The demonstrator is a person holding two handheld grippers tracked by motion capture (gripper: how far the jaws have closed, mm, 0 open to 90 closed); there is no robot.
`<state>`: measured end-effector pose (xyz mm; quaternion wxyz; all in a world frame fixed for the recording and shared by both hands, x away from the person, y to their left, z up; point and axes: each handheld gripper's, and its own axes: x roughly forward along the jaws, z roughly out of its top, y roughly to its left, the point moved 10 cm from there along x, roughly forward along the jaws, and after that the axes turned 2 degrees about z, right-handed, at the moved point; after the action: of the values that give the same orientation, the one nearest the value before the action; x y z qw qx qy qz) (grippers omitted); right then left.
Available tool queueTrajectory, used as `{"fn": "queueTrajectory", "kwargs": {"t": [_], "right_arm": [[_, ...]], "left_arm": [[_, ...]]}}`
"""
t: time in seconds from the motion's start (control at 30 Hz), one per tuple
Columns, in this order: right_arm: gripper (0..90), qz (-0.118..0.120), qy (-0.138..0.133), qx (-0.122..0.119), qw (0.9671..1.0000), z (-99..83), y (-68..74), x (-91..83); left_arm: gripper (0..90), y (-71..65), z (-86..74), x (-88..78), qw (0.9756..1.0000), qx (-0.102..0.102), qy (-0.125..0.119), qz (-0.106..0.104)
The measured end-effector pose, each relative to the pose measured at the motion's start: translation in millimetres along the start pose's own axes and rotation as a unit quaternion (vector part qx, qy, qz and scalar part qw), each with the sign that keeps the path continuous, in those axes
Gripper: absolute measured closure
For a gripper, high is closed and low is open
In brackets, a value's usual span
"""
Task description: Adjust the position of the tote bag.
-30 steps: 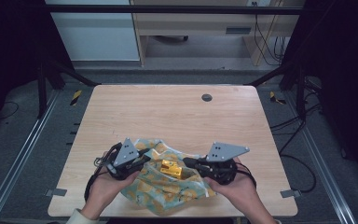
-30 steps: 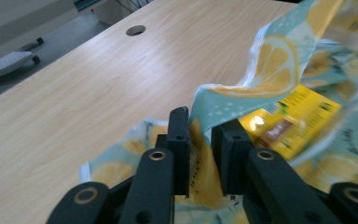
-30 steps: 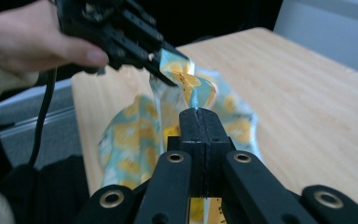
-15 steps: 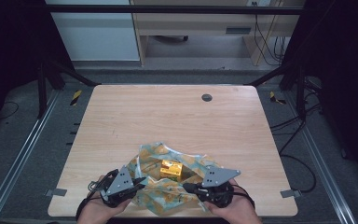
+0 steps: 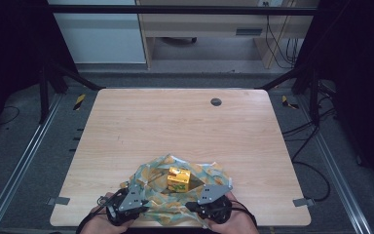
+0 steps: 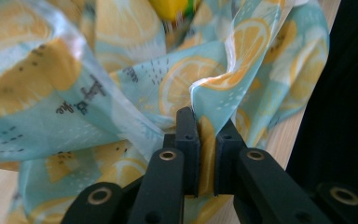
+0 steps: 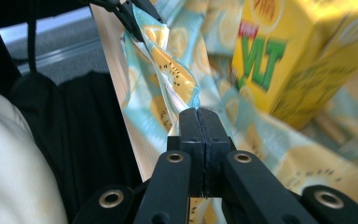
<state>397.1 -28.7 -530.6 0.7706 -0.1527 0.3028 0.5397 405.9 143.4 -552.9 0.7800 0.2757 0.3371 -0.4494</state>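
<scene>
A light wooden table is carrying a crumpled pale-blue cloth printed with lemon slices at its near edge, with a small yellow carton sitting on it. The left gripper and right gripper are gripping the cloth's near edge, held by hands coming in from the bottom.

A light wooden table with rounded corners stands on a grey floor, and a small dark round cap sits in its top near the far edge, right of the middle. Metal rails run along the floor on both sides of the table, with black cables trailing over the floor at the right. Beyond the far edge stand a pale cabinet and a wooden desk, with short yellow-and-black striped markers on the floor near the table's far corners.
</scene>
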Motion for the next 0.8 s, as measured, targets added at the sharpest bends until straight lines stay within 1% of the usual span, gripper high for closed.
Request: {"fn": "queueTrajectory", "kwargs": {"t": [0.07,0.1,0.13,0.17,0.2,0.23,0.27,0.3,0.33,0.37,0.4,0.43,0.5,0.53,0.57,0.6,0.67,0.7,0.73,0.77,0.8], "right_arm": [[89.3,0.0,0.003,-0.001,1.0,-1.3,0.6,1.5],[87.5,0.003,0.004,-0.002,1.0,-1.5,1.4,2.1],[85.1,0.003,0.001,-0.003,1.0,-0.5,1.4,1.1],[85.1,0.003,0.001,-0.003,1.0,-0.5,1.4,1.1],[79.4,-0.002,-0.005,-0.001,1.0,2.9,0.7,-2.7],[79.4,-0.002,-0.005,-0.001,1.0,2.9,0.7,-2.7],[72.5,-0.008,-0.012,0.0,0.9999,6.6,-0.5,-10.9],[68.2,-0.011,-0.015,0.003,0.9998,8.3,-1.2,-16.0],[65.4,-0.016,-0.019,0.005,0.9997,9.7,-2.5,-21.7],[65.4,-0.016,-0.019,0.005,0.9997,9.7,-2.5,-21.7],[59.6,-0.027,-0.024,0.006,0.9993,10.8,-5.7,-33.8],[57.2,-0.031,-0.029,0.007,0.9991,11.8,-7.8,-39.9],[53.4,-0.046,-0.033,0.011,0.9983,13.2,-14.9,-51.7],[52.3,-0.059,-0.035,0.01,0.9976,14.2,-21.0,-56.6],[51.9,-0.071,-0.035,0.014,0.9967,14.9,-27.3,-60.0],[50.9,-0.079,-0.034,0.017,0.9961,15.5,-33.8,-61.1],[46.9,-0.1,-0.022,0.018,0.9946,16.7,-47.7,-58.4],[45.7,-0.105,-0.017,0.017,0.9942,17.9,-53.5,-55.0],[45.7,-0.105,-0.017,0.017,0.9942,17.9,-53.5,-55.0],[44.9,-0.107,-0.012,0.016,0.994,19.3,-59.2,-51.5],[43.9,-0.11,-0.008,0.019,0.9937,20.3,-64.1,-47.5]], "left_arm": [[81.7,0.9,-1.4,0.9,1.0,-0.002,0.005,0.001],[81.4,1.7,0.7,-0.3,0.9999,-0.011,-0.004,0.002],[81.1,2.6,0.9,-1.2,0.9999,-0.01,-0.005,0.002],[80.6,2.6,0.9,-1.2,0.9999,-0.01,-0.005,0.002],[80.5,2.5,1.9,-1.3,0.9998,-0.015,-0.012,0.003],[80.3,2.5,1.9,-1.3,0.9998,-0.015,-0.012,0.003],[80.1,2.7,1.0,-1.9,0.9999,-0.008,-0.007,0.003],[80.0,2.7,1.0,-1.8,0.9999,-0.009,-0.007,0.003],[79.6,2.8,0.5,-1.9,1.0,-0.006,-0.005,0.003],[79.3,2.8,0.5,-1.9,1.0,-0.006,-0.005,0.003],[79.1,2.9,0.6,-2.1,0.9999,-0.005,-0.007,0.005],[78.3,2.7,0.9,-2.5,0.9999,-0.005,-0.009,0.005],[76.0,2.9,2.0,-3.4,0.9999,-0.007,-0.013,0.006],[74.0,3.1,2.3,-4.0,0.9999,-0.005,-0.013,0.007],[72.4,3.2,3.1,-4.2,0.9998,-0.004,-0.015,0.007],[70.4,2.8,4.7,-4.0,0.9997,-0.008,-0.021,0.009],[64.8,2.8,5.9,-4.2,0.9996,-0.01,-0.024,0.011],[62.9,2.6,8.9,-5.1,0.9993,-0.009,-0.034,0.013],[60.6,2.6,8.9,-5.1,0.9993,-0.009,-0.034,0.013],[60.6,2.6,10.4,-5.7,0.999,-0.012,-0.04,0.014],[58.3,2.6,11.7,-6.4,0.9988,-0.014,-0.045,0.013]]}}
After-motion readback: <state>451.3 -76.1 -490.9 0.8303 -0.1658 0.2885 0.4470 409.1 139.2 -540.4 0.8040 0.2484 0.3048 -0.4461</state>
